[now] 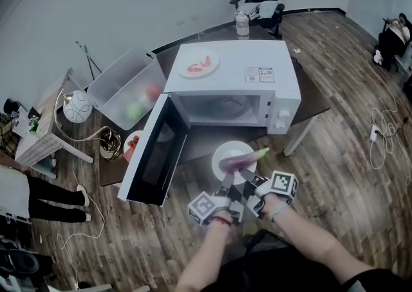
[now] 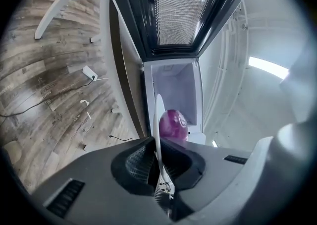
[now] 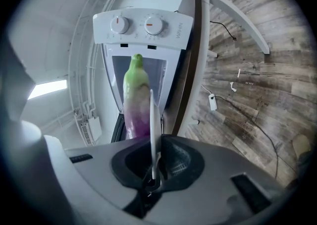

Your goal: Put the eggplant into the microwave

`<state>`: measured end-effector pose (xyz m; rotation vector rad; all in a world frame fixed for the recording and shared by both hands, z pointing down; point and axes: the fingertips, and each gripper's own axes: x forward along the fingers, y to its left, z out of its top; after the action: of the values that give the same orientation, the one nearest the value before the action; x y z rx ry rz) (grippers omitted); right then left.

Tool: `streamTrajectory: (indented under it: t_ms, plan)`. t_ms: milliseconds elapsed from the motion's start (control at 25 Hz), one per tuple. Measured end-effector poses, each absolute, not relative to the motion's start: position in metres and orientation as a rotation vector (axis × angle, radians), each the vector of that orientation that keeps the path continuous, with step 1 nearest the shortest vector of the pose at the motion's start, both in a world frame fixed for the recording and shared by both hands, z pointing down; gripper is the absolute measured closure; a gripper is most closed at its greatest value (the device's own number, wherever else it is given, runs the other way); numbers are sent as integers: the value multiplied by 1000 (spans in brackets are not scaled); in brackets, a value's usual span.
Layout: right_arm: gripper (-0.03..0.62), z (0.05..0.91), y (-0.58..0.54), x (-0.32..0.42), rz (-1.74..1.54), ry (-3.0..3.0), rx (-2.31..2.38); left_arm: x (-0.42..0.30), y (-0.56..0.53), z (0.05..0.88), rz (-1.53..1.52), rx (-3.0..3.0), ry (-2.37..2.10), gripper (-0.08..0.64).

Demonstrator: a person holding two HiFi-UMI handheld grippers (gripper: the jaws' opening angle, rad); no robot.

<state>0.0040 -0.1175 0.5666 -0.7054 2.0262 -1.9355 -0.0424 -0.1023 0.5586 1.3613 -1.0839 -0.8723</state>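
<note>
Eggplant (image 1: 243,159), purple, green-tipped, on white plate (image 1: 224,150), left gripper (image 1: 226,189) and right gripper (image 1: 247,182) tight on rim

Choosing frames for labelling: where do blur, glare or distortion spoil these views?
Head view: fisheye bends straight edges, eggplant on the plate slightly smeared. Left gripper view: dark circular vignette, light strip blown out. Right gripper view: same vignette, near eggplant soft, microwave dials crisp.
</note>
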Motion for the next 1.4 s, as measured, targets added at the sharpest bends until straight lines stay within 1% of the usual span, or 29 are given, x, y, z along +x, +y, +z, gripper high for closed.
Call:
streamTrajectory:
  t_ms: [600, 1400]
  plan:
    - [569, 569, -148, -1, -1933, 2011, -701, -47, -134, 560, -878, 1364, -1070, 529]
    - [571, 558, -196, -28, -1900, 1986, -705, -73, -183, 551, -871, 1396, -1019, 528]
